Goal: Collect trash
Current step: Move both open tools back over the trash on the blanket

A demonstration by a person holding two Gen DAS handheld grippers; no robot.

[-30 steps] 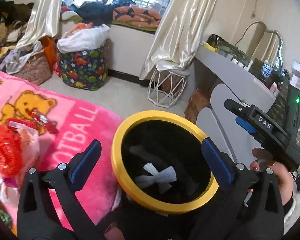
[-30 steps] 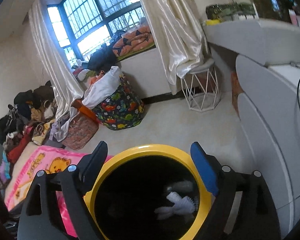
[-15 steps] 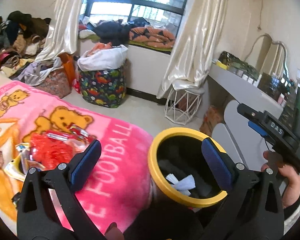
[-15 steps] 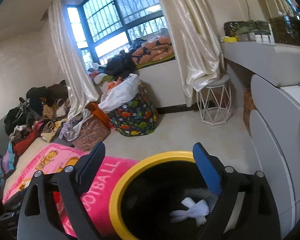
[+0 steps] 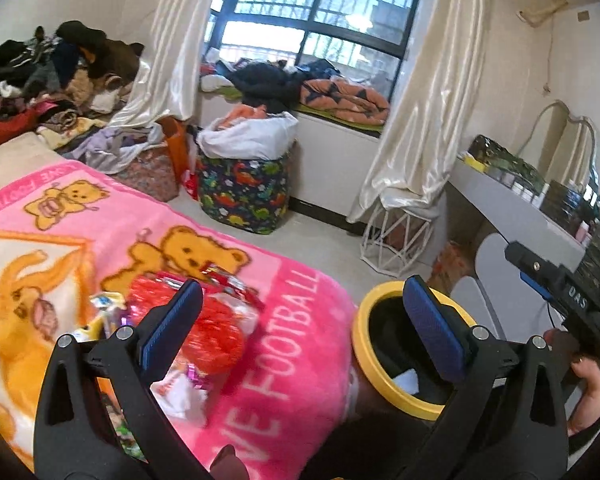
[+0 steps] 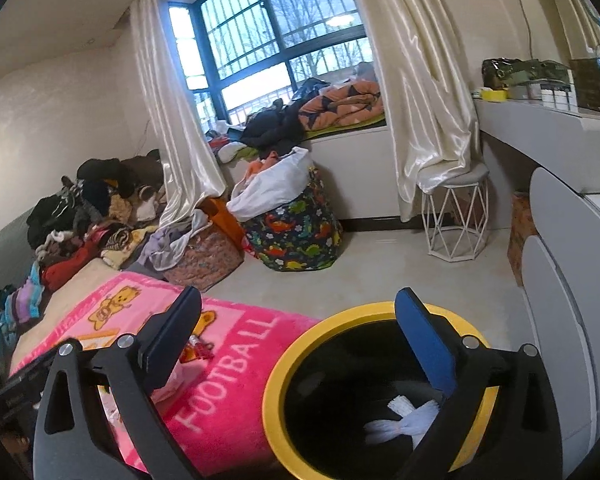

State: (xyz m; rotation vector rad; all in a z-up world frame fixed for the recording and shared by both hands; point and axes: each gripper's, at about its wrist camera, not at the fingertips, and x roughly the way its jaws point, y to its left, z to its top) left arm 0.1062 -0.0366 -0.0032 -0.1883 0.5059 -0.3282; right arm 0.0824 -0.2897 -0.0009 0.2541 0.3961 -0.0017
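A black bin with a yellow rim [image 5: 364, 344] stands against the corner of a bed with a pink bear blanket [image 5: 292, 344]. White crumpled paper [image 6: 404, 420] lies at the bin's bottom. On the blanket sits a trash pile: a red mesh bag [image 5: 216, 320], a red wrapper [image 5: 228, 280] and coloured wrappers [image 5: 104, 312]. My left gripper [image 5: 300, 288] is open above the blanket, its left finger over the red mesh bag and its right finger over the bin. My right gripper [image 6: 300, 296] hangs over the bin's yellow rim [image 6: 276, 400]; its jaws are opening with nothing between them.
A dinosaur-print basket [image 5: 244, 196] and a white wire stool [image 5: 396, 240] stand on the floor by the window. A grey desk [image 6: 540, 136] and white drawers [image 6: 572, 280] run along the right. Clothes [image 5: 52, 80] are piled behind the bed. A hand [image 5: 584, 392] holds the right tool.
Both views have swung left and risen. The bin has slid from between the jaws to the lower right. The trash pile has come in under the left gripper. The right jaws have widened.
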